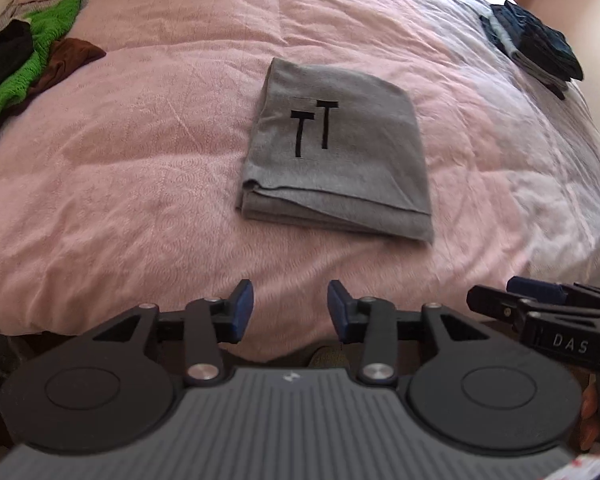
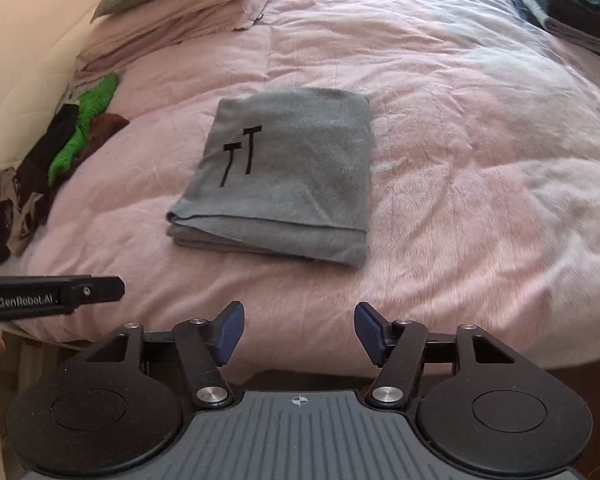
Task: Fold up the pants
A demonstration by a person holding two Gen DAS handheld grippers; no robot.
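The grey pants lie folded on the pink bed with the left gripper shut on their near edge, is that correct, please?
Not quite: the left gripper is open and holds nothing, short of the grey pants, as the left wrist view shows. The pants do lie folded on the pink bed.

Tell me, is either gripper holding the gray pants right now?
No. The gray pants lie folded on the pink bedspread, while the left gripper and right gripper sit open and empty, short of them.

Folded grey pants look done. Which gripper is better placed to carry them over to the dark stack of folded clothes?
Right, probably. Both the left gripper and right gripper hang open, off the grey pants. The dark stack lies far right, so the right avoids crossing over.
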